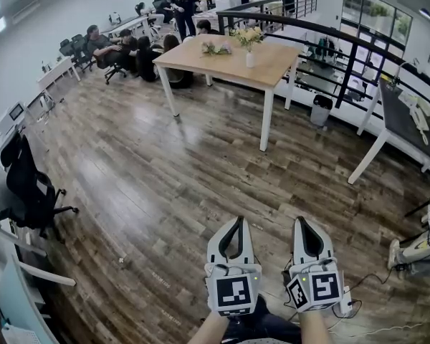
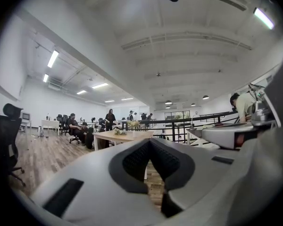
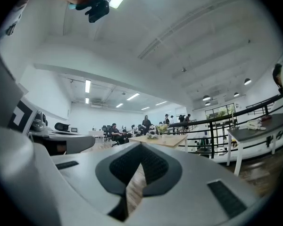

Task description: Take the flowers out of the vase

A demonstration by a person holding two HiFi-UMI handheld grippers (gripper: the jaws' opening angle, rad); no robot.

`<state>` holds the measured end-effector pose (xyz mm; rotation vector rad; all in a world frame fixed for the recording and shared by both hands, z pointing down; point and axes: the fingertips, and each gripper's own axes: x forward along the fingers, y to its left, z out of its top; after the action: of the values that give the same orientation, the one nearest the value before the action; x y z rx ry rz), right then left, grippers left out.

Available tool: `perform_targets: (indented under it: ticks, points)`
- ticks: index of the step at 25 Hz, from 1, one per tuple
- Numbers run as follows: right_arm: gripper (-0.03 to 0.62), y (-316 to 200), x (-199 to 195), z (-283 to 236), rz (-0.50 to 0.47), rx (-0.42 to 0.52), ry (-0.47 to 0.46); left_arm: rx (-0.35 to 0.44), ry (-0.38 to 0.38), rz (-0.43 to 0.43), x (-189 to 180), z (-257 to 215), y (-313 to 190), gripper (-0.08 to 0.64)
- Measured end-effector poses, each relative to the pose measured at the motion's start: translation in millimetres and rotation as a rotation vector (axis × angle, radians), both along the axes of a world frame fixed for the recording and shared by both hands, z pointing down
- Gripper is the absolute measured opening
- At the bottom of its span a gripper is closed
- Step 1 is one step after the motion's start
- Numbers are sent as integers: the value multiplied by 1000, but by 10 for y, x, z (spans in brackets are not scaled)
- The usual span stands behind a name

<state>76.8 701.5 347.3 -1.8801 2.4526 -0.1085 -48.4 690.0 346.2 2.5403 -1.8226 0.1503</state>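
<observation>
A small white vase (image 1: 250, 58) with pale yellow flowers (image 1: 247, 36) stands on a wooden table (image 1: 272, 67) far across the room. A second bunch of flowers (image 1: 216, 48) lies on the tabletop to its left. My left gripper (image 1: 238, 219) and right gripper (image 1: 301, 221) hang side by side low over the floor, far from the table, both shut with nothing between the jaws. In the left gripper view the left gripper (image 2: 149, 140) points level at the table (image 2: 115, 136). Over the right gripper (image 3: 141, 145) in its own view, the flowers (image 3: 161, 127) show small in the distance.
Wooden floor stretches between me and the table. A black office chair (image 1: 29, 185) stands at the left. Several people sit and stand behind the table. A black railing (image 1: 330, 38), a grey bin (image 1: 320, 110) and a white-legged table (image 1: 408, 120) line the right side.
</observation>
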Motion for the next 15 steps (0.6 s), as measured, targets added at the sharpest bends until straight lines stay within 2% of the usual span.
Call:
perform_targets:
  ticks: [5,15]
  points:
    - [-3,-46,30,28,-23,-14,-21,32,-4,-1,62,5,-50,40]
    - [-3,-206,336,136,-42,-28,-58,4,-4,-45,228,90,-104,40]
